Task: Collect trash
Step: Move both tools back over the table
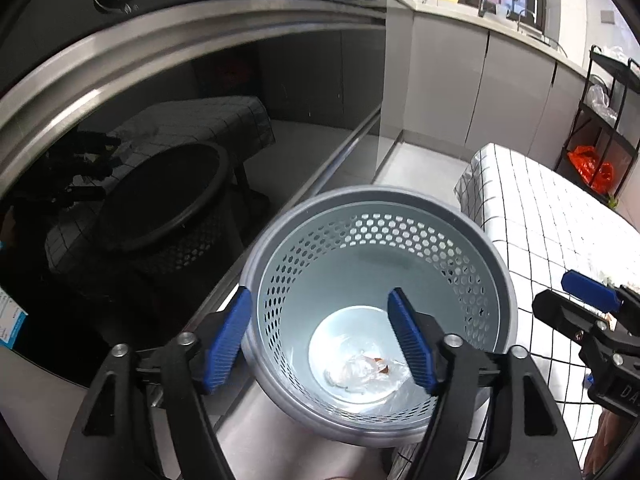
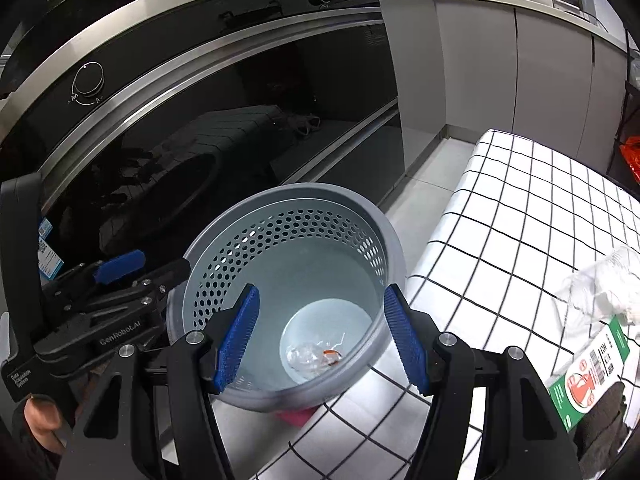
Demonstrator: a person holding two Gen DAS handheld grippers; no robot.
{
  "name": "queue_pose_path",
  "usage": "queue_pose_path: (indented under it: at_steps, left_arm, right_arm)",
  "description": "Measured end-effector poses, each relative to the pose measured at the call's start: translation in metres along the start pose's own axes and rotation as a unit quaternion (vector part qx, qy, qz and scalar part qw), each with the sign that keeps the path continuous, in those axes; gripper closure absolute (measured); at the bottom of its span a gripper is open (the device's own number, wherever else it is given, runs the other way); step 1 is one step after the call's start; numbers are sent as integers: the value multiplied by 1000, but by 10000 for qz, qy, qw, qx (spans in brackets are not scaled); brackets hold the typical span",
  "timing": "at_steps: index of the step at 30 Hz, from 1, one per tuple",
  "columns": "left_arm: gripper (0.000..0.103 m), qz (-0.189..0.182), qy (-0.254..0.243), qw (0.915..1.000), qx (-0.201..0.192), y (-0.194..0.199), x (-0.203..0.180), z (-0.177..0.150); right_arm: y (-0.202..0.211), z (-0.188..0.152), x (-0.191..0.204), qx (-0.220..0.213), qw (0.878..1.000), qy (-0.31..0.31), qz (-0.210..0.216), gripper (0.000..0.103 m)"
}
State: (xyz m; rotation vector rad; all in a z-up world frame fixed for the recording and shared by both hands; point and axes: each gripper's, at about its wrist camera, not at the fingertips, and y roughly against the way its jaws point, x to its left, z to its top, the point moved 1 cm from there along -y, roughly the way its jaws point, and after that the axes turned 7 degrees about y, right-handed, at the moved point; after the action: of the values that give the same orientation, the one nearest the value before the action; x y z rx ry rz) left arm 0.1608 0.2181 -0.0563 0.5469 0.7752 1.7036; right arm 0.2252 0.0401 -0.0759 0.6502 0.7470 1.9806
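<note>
Left gripper [image 1: 320,340]: jaws spread wide with nothing between the blue pads; it hangs over the mouth of the bin, tilted downward.
Right gripper [image 2: 322,340]: jaws likewise spread and bare, poised over the same bin from the other side.
Each other's view: the left gripper shows at 9 o'clock in the right wrist view, a hand [image 2: 42,420] gripping its handle; the right gripper shows at 3 o'clock in the left wrist view.
Bin [image 1: 500,280]: round, grey, with a perforated wall, standing upright on the floor, just beside the worktop edge and close in front of the oven.
Trash in bin [image 1: 362,370]: a crumpled clear plastic wrapper with a small orange-brown scrap on it, lying on the bin's pale bottom at the centre of both views.
Worktop [image 2: 520,208]: covered by a white cloth with a black grid, at 3 o'clock from the bin.
Trash on worktop: a crumpled clear plastic piece [image 2: 604,284] at 3 o'clock in the right wrist view, and a green and white carton [image 2: 588,372] at 4 o'clock, near it.
Oven [image 2: 224,128]: dark glass door with steel trim, from 9 to 12 o'clock, mirroring the bin.
Pink item [image 2: 294,416]: partly hidden under the bin's near edge; what it is cannot be told.
</note>
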Motion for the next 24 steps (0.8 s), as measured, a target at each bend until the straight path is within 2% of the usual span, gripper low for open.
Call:
queue_pose_path:
  at_steps: [5, 11, 17, 24]
  left_arm:
    - [23, 12, -39, 9997, -232, 14, -3, -2]
    - [11, -2, -113, 9984, -556, 34, -11, -7]
    - [8, -88, -268, 9967, -764, 54, -25, -15]
    - [7, -189, -765, 9913, -1057, 80, -59, -35]
  right_arm:
    - [15, -17, -2, -29, 9999, -86, -101, 41]
    - [41, -54, -4, -37, 9995, -219, -245, 41]
    - [84, -100, -18, -78, 9975, -323, -627, 41]
    - [151, -141, -66, -190, 9888, -734, -1287, 38]
